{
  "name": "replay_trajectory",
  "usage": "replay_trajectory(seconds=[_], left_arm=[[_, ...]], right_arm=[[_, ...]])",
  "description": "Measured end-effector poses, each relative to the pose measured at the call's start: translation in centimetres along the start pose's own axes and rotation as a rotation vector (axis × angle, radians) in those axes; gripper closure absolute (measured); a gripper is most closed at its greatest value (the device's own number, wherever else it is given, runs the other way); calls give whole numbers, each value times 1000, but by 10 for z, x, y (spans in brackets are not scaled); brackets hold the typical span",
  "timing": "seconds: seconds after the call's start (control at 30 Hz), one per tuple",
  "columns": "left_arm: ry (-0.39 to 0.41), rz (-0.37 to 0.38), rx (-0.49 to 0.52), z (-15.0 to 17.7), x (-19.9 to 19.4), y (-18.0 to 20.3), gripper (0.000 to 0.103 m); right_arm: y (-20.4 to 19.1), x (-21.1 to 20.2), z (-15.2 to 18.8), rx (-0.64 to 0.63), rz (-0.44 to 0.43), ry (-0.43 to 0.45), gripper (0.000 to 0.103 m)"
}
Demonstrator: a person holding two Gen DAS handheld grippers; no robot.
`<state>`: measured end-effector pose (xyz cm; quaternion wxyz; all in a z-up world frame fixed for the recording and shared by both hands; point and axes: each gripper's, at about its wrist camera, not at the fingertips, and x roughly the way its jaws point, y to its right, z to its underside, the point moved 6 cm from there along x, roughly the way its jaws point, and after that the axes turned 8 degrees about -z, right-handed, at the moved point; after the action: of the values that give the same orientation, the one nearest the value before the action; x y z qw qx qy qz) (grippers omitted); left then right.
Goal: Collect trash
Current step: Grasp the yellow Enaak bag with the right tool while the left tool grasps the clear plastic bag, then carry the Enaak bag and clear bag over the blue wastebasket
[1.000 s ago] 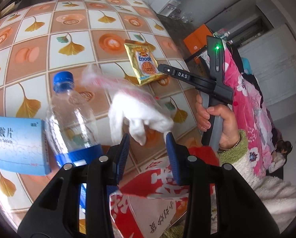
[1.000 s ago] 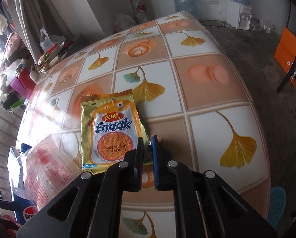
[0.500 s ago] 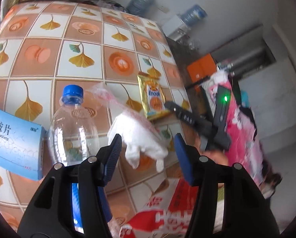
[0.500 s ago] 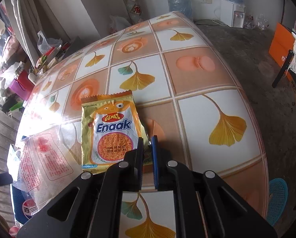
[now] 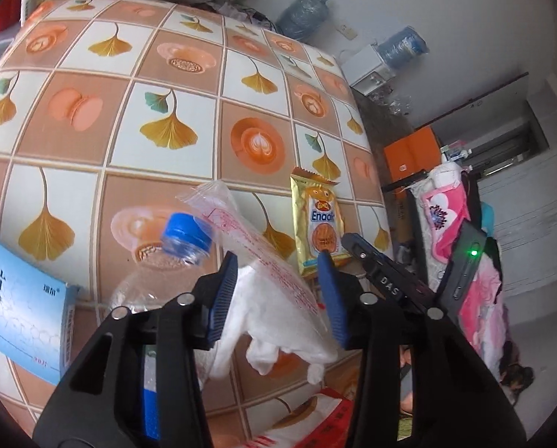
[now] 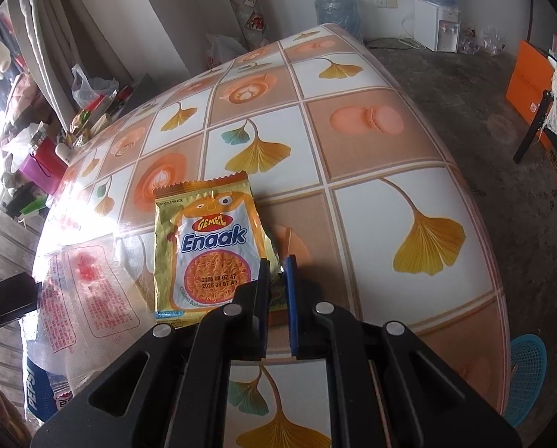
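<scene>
A yellow Enaak snack packet [image 6: 207, 246] lies flat on the tiled table [image 6: 390, 156]. My right gripper [image 6: 276, 272] is shut on the packet's lower right corner. The packet also shows in the left wrist view [image 5: 317, 224], with the right gripper [image 5: 356, 246] at its near end. My left gripper [image 5: 276, 295] is open, its jaws on either side of a clear plastic bag with white tissue inside [image 5: 274, 298]. An empty plastic bottle with a blue cap [image 5: 181, 250] lies just left of that bag. The bag also shows in the right wrist view [image 6: 80, 295].
A blue medicine box [image 5: 17, 317] lies at the left. A red and white bag [image 5: 315, 422] hangs at the table's near edge. Water jugs [image 6: 338, 11], a dispenser [image 6: 437, 26] and an orange box [image 6: 528, 78] stand on the floor beyond the table. A blue basket [image 6: 528, 373] sits below right.
My left gripper has opened wider and lifted and tilted its view towards the far side of the table. My right gripper stays shut on the snack packet's corner.
</scene>
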<state>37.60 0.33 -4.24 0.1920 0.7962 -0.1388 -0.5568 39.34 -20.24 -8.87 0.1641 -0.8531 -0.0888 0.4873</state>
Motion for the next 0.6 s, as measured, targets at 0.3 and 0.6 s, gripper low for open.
replay_trajectory(seconds=[0.3, 0.6], left_arm=[[36, 10, 41, -1, 3, 6, 98], [141, 43, 93, -1, -28, 19, 103]], right_arm=[[0, -3, -2, 9, -30, 15, 95], [-7, -31, -13, 1, -40, 76, 95]])
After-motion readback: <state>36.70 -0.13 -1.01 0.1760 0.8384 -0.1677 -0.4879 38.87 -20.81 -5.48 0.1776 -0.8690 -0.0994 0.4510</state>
